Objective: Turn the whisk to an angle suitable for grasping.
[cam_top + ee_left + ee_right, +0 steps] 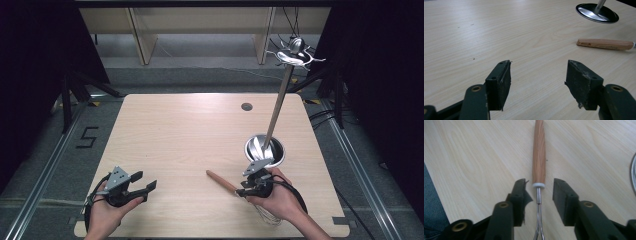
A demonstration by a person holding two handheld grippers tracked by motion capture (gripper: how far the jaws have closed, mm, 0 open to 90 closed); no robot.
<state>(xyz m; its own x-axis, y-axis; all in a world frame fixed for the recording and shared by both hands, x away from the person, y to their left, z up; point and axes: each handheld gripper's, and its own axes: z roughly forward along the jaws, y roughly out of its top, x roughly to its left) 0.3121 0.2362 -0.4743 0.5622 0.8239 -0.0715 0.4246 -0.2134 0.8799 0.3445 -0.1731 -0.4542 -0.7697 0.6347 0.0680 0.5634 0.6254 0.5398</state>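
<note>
One whisk (235,187) lies flat on the counter (175,130), near its front edge and right of the middle. Its handle (539,152) is smooth, reddish wood with visible grain, round and slightly tapered, ending in a pale ring where thin, shiny metal wires begin. The wire end points toward the person and passes under the right hand.

The right tool (250,189) sits over the whisk's neck. In the right gripper view its two matte black jaws stand one on each side of the wire stem just below the ring, with a gap on both sides, so nothing is clenched.

The left tool (142,189) rests well to the left, its two black, worn-edged jaws spread apart over bare counter.

Just behind the right hand stands one round, polished steel cup (264,150) with a tall metal rod rising from it. The counter is pale, fine-grained wood laminate with rounded corners and one small dark round hole (246,106) near the far edge.
</note>
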